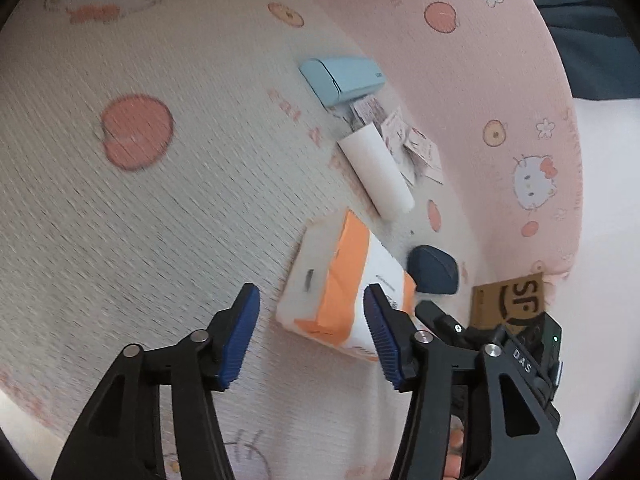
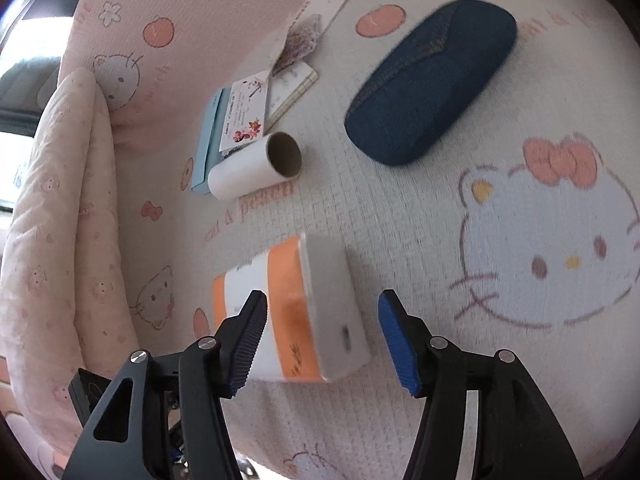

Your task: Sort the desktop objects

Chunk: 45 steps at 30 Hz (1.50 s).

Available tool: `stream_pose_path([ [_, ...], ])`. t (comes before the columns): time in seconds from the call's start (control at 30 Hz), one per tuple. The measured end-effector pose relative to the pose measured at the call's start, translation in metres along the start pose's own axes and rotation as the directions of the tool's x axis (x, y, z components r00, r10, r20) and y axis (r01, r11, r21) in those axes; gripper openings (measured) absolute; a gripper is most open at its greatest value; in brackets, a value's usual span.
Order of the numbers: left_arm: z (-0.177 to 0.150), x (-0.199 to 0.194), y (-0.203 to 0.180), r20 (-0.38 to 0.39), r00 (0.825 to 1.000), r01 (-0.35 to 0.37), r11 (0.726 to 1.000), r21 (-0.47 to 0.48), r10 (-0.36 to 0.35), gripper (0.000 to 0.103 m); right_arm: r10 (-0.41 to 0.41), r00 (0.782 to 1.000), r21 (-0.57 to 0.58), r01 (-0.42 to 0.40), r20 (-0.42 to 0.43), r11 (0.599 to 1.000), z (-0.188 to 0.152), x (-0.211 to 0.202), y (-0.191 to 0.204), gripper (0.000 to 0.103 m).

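Observation:
An orange-and-white tissue pack (image 1: pixel 340 284) lies on the cartoon-print cloth; it also shows in the right wrist view (image 2: pixel 296 312). My left gripper (image 1: pixel 310 334) is open and empty, just left of and above the pack. My right gripper (image 2: pixel 322 342) is open, its jaws on either side of the pack's near end, not touching. A white paper tube (image 1: pixel 378 170) (image 2: pixel 254 166), a light blue case (image 1: pixel 344 78) (image 2: pixel 206 148), several printed cards (image 1: pixel 412 142) (image 2: pixel 276 80) and a dark blue glasses case (image 1: pixel 434 270) (image 2: pixel 430 80) lie beyond.
A brown cardboard box marked SF (image 1: pixel 510 300) sits at the right behind the other gripper's body (image 1: pixel 532 344). A folded pink quilt (image 2: pixel 60 220) lies along the left side. The cloth drops off at the table's edge (image 1: pixel 576 208).

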State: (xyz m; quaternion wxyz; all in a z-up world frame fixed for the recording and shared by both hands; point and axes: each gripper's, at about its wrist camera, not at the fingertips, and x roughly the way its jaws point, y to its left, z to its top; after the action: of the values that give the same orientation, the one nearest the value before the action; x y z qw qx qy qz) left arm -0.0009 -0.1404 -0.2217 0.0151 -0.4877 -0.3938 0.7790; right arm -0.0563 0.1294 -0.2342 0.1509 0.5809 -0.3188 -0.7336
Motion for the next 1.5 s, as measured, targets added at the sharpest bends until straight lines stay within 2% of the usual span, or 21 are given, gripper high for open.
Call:
stream_pose_path([
  [0.23,0.006,0.018,0.001,-0.039,0.999,0.007,1.000,0.004,-0.007,0.061,-0.020,1.000,-0.038,0.020,-0.011,0.999,-0.008,0.011,0.010,0.058],
  [0.47,0.005,0.038,0.003,-0.095,0.994,0.045,0.999,-0.010,-0.046,0.061,0.011,0.999,0.006,-0.011,-0.033,1.000,-0.017,0.023,0.007,0.060],
  [0.6,0.003,0.039,0.005,-0.077,0.995,0.060,0.998,-0.018,-0.061,0.060,0.020,0.999,0.003,-0.020,-0.028,1.000,-0.019,0.024,0.006,0.061],
  [0.83,0.002,0.033,-0.009,-0.031,0.999,0.014,1.000,0.012,-0.014,0.056,0.004,0.998,-0.070,-0.008,-0.057,0.998,-0.018,0.022,0.018,0.053],
  [1.03,0.003,0.009,-0.037,0.024,0.995,0.095,0.994,0.048,-0.096,0.056,0.032,0.999,-0.142,-0.028,0.029,0.990,-0.014,-0.018,0.038,0.052],
  [1.23,-0.003,-0.013,-0.097,0.071,0.981,0.171,0.976,0.134,-0.181,0.056,0.065,0.986,-0.192,-0.034,0.153,0.981,-0.005,-0.084,0.049,0.052],
  [1.5,-0.020,-0.026,-0.180,0.095,0.968,0.212,0.960,0.185,-0.232,0.056,0.104,0.961,-0.223,-0.047,0.255,0.974,0.021,-0.167,0.039,0.052],
])
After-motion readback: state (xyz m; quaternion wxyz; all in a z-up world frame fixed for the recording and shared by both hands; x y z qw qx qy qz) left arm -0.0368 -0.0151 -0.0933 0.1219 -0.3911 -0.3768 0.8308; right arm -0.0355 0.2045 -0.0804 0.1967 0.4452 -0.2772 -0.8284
